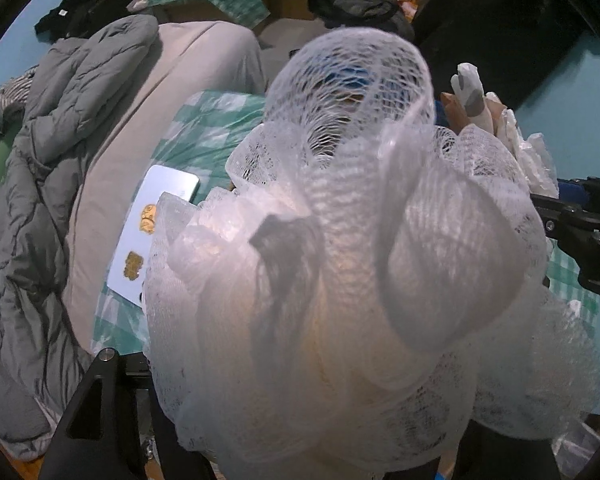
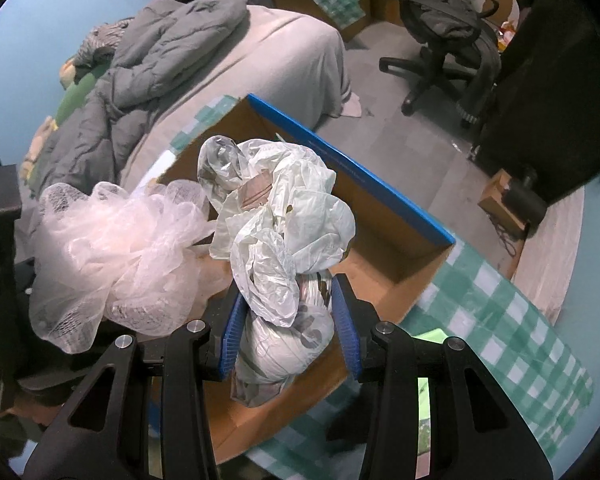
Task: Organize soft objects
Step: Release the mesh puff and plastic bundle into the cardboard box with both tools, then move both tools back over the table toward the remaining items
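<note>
Two hand-held grippers carry soft bundles over an open cardboard box [image 2: 404, 256].
The right gripper [image 2: 288, 320] pinches a crumpled plastic bag [image 2: 292, 216] above the box; beside it, white mesh netting [image 1: 340, 260] hides the left gripper's jaws, so its grip cannot be told.

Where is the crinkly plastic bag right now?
In the right wrist view the crumpled plastic bag sits between the blue pads of the right tool, over the open cardboard box, with the white mesh pouf just to its left.
</note>
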Motion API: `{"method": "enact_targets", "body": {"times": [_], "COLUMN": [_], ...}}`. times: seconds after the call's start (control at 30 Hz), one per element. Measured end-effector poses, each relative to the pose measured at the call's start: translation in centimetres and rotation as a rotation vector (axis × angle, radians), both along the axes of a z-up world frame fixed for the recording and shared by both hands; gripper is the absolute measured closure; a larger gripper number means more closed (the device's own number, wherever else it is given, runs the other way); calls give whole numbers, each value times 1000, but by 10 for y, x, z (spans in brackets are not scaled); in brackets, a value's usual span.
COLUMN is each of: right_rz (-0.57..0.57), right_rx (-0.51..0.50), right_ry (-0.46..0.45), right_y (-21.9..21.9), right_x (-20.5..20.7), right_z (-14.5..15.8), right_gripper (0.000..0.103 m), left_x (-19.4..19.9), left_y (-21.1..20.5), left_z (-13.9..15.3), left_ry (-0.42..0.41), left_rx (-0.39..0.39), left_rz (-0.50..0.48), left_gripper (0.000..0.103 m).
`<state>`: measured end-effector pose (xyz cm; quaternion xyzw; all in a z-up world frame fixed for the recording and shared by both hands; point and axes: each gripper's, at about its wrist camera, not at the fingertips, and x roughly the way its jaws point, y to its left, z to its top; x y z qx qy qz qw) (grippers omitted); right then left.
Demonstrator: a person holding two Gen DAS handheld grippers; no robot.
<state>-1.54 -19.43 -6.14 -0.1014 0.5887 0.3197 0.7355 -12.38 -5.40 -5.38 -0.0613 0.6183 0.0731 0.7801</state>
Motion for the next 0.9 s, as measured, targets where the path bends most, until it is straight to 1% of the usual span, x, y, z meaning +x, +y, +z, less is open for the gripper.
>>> {"method": "enact_targets", "body": {"times": [0.07, 0.1, 0.13, 0.17, 0.2, 0.3, 0.4, 0.53, 0.9], "right_rz": [2, 3, 7, 8, 6, -2, -23, -49, -63], "right_rx": [-17, -19, -21, -28, -32, -30, -37, -5, 25], "right_ry": [-10, -12, -11, -16, -25, -40, -40, -22, -36], "right_y": [1, 2, 2, 3, 2, -1, -6, -15, -31], "right_x": [-1, -1, -1, -2, -2, -2, 0, 0, -13], "right_z": [-2, -3, -3, -3, -2, 0, 1, 6, 23], "right_gripper": [60, 54, 43, 36, 26, 25, 25, 25, 25], "left_x": [2, 3, 4, 4, 5, 5, 5, 4, 6], "left_y": [1, 1, 3, 4, 7, 15, 20, 18, 12], "left_z": [2, 2, 2, 1, 1, -2, -1, 7, 35], "left_ry": [5, 7, 9, 12, 15, 23, 27, 7, -34], "left_rx": [5, 4, -2, -9, -20, -31, -67, -46, -31], "left_rz": [-7, -13, -14, -13, -6, 18, 24, 11, -8], "left_gripper": [26, 24, 20, 16, 15, 14, 14, 10, 10]}}
